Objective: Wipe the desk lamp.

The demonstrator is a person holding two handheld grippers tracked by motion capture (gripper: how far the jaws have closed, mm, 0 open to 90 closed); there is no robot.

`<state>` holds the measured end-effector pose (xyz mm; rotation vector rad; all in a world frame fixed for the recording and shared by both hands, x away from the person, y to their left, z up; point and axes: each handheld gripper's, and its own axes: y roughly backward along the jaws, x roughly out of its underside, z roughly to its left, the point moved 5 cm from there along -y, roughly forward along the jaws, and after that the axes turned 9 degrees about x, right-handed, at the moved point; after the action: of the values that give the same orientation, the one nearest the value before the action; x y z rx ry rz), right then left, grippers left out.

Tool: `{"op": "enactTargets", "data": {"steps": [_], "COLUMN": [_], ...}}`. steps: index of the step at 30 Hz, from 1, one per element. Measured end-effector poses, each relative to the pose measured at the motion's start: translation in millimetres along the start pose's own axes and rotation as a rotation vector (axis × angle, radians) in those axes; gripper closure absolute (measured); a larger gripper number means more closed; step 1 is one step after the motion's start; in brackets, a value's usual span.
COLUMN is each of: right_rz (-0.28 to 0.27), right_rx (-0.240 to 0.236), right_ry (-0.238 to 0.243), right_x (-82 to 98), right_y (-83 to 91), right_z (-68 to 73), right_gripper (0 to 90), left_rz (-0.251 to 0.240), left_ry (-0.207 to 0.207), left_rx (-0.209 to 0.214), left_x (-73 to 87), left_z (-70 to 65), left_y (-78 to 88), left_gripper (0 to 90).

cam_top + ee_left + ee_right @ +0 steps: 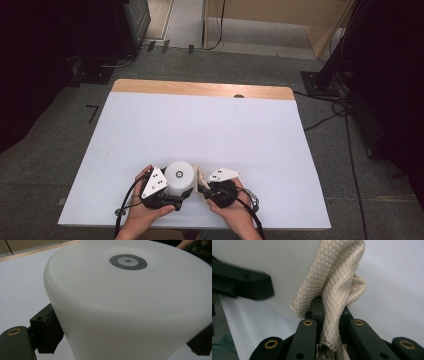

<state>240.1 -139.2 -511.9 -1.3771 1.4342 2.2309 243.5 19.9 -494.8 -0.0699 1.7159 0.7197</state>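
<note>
A white round tub (179, 176) with a grey ring mark on its top stands near the table's front edge. My left gripper (175, 190) holds it from the near side. In the left gripper view the tub (130, 302) sits between the two black jaws, one finger (46, 333) pressed on its left wall. My right gripper (204, 186) is shut on a beige waffle-weave cloth (202, 176) just right of the tub. In the right gripper view the cloth (337, 282) rises bunched out of the right gripper (329, 315) and reaches the tub's side (274, 257).
A white sheet (200, 125) covers the table, with a wooden strip (200, 89) bare along the far edge. On the grey floor around it lie cables (325, 120) and black stand bases (320, 82). A person's hands (145, 215) come in at the front edge.
</note>
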Motion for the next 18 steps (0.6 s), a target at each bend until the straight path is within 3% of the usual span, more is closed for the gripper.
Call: {"op": "enactTargets", "data": {"steps": [2, 5, 8, 11, 16, 18], "right_rz": [-0.044, -0.159, -0.218, -0.177, -0.02, 0.003], "right_rx": [0.005, -0.02, -0.01, -0.01, -0.022, -0.02], "right_ry": [0.001, -0.018, 0.011, 0.002, -0.009, -0.005], "right_x": [-7.3, -23.3, -34.1, -28.6, -2.6, 2.2], "right_y": [7.7, 25.4, 37.6, 31.1, 7.7, 3.1], "right_z": [0.8, 2.2, 5.5, 3.7, 1.4, 1.0], "right_gripper": [82.5, 82.4, 82.4, 82.3, 81.9, 81.9], "left_rz": [-0.002, -0.001, -0.001, 0.004, 0.005, 0.005], "left_ry": [0.002, 0.002, 0.003, 0.005, 0.005, 0.002], "left_rx": [0.001, 0.004, 0.009, 0.014, 0.016, 0.014], "left_x": [0.1, 0.1, -0.1, -0.5, -1.0, -0.8], "left_z": [0.0, 0.1, 0.6, 1.2, 1.3, 1.1], "left_y": [-0.1, -0.3, -0.7, -1.1, -1.2, -1.0], "left_gripper": [7.7, 7.6, 7.5, 7.5, 7.3, 7.3]}}
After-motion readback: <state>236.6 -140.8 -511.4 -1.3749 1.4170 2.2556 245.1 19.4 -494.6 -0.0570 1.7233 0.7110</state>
